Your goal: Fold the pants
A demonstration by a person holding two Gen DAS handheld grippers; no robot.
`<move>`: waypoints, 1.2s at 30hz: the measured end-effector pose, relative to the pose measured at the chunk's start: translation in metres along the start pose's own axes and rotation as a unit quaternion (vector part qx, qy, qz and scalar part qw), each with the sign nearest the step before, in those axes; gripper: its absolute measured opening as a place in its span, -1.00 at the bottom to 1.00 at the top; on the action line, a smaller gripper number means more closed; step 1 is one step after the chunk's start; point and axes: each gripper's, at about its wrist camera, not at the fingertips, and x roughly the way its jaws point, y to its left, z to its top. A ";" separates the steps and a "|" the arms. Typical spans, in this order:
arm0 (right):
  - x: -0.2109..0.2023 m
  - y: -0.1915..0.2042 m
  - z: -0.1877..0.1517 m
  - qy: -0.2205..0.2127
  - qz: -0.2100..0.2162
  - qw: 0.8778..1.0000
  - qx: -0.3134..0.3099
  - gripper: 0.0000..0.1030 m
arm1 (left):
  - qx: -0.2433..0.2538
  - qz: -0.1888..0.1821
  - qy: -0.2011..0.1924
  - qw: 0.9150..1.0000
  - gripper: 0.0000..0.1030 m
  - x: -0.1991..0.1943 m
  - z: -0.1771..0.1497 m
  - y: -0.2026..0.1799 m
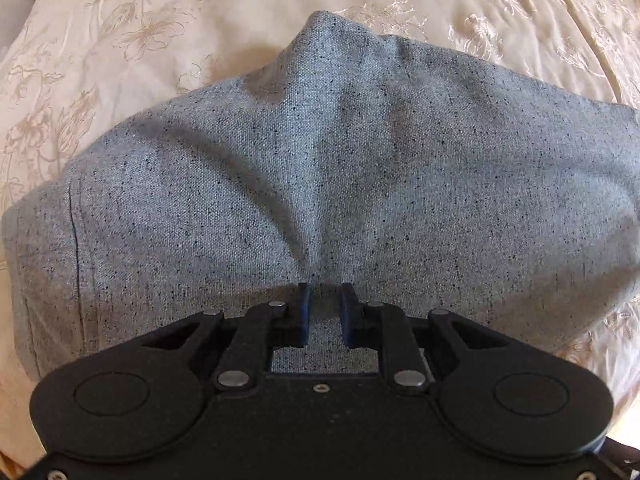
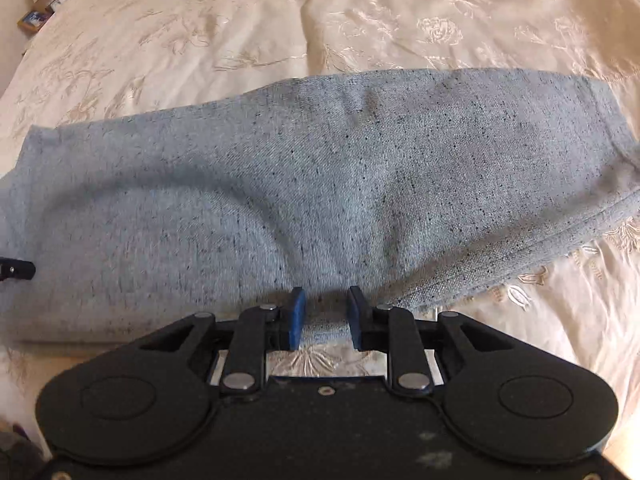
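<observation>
With both grippers (image 1: 324,314) (image 2: 325,316) released over the pants (image 1: 320,184) on the bedspread (image 2: 440,20), regrasp edges evenly before folding.

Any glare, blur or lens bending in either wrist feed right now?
Left wrist: sharp, pants bulge from fisheye, shadowed creases above the left gripper. Right wrist: sheen on the bedspread, pants slightly soft, edges curved, right gripper in focus.
</observation>
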 end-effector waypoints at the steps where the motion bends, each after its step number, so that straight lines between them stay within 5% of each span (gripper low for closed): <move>1: -0.005 0.001 0.008 -0.017 0.004 1.000 -0.013 -0.50 | -0.008 0.007 0.003 1.000 -0.49 -0.002 0.003 0.000; 4: -0.006 0.009 0.055 -0.074 0.029 0.995 -0.056 -0.49 | -0.029 0.015 -0.001 0.999 -0.49 -0.009 0.015 -0.004; 7: 0.021 0.016 0.119 -0.088 0.076 0.990 -0.081 -0.49 | -0.049 0.017 -0.009 0.999 -0.49 -0.021 0.029 -0.012; 12: 0.079 0.030 0.179 0.018 0.161 0.977 -0.139 -0.44 | -0.052 0.011 -0.025 0.998 -0.49 -0.044 0.051 -0.026; 15: 0.089 0.033 0.176 0.097 0.228 0.952 -0.179 -0.45 | -0.055 0.005 -0.038 0.998 -0.49 -0.052 0.071 -0.036; 19: 0.048 0.033 0.143 0.091 0.272 0.932 -0.223 -0.44 | -0.048 -0.009 -0.045 0.998 -0.48 -0.043 0.107 -0.056; 25: 0.032 0.032 0.109 0.073 0.253 0.934 -0.243 -0.44 | -0.011 0.001 -0.015 1.000 -0.46 -0.005 0.131 -0.082; 28: 0.030 0.033 0.105 0.063 0.248 0.934 -0.249 -0.44 | -0.005 0.042 0.021 0.999 -0.45 0.019 0.118 -0.079; 33: 0.019 0.040 0.091 0.079 0.249 0.915 -0.308 -0.45 | -0.011 0.019 0.000 1.000 -0.45 0.018 0.093 -0.063; 36: 0.013 0.029 0.105 0.055 0.257 0.927 -0.267 -0.44 | -0.022 0.016 -0.009 1.000 -0.45 0.015 0.081 -0.057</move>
